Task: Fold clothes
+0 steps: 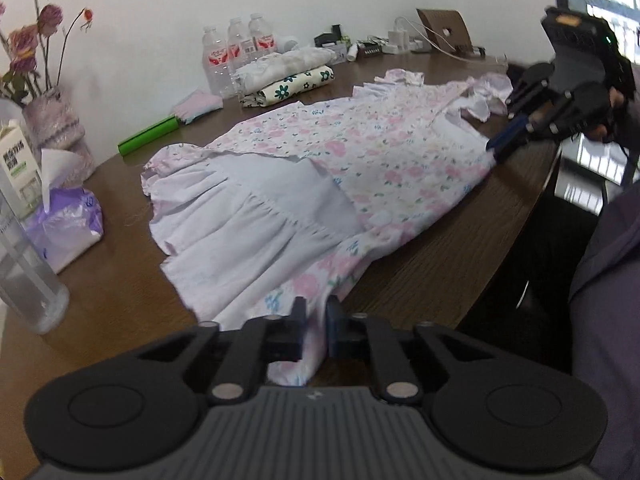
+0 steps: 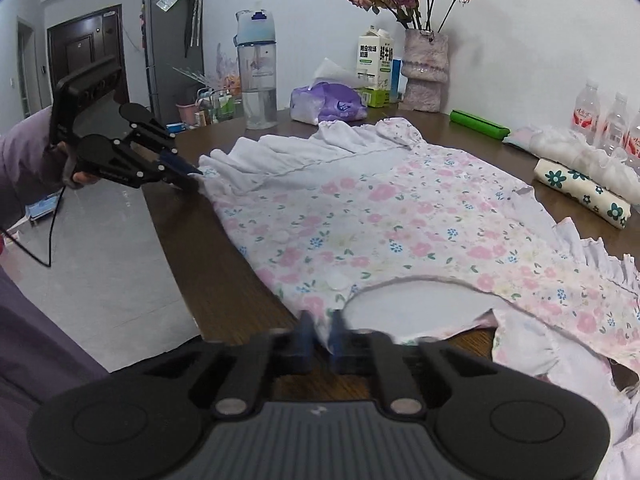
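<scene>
Pale lilac child's dress with pink and blue floral print and ruffled hem (image 1: pixel 360 160), spread lengthwise on a dark brown wood-grain table (image 1: pixel 440 272); far long side lying folded over toward the middle, white lining uppermost at the skirt end. Near long edge running close along the table's front edge.

Left hand-held black gripper (image 1: pixel 316 320), jaws drawn nearly together on the near hem corner of the skirt, cloth pinched between the fingers. Right hand-held black gripper (image 2: pixel 320 334), jaws likewise narrowed on the near edge beside the armhole, cloth seen between them; in the left view, the same tool at the bodice end.

Judged stage: near long edge gripped at both ends, consistent with a lengthwise fold toward the middle, or with smoothing of one already laid.

Risks from here:
- Slip of thin cloth from either pinch, owing to a shallow bite at the very edge.
- Skewed crease, caused by uneven lift or travel of the two ends.
- Folded-over far flap dragged open, caused by pulling rather than lifting.
- Ruffled sleeve (image 2: pixel 560 360) bunched beneath the fold.
- Slide off the table's front edge if tension drops.

Stack of folded garments, cream with dark green flowers below and white above (image 1: pixel 288 76), well apart at the back.
</scene>
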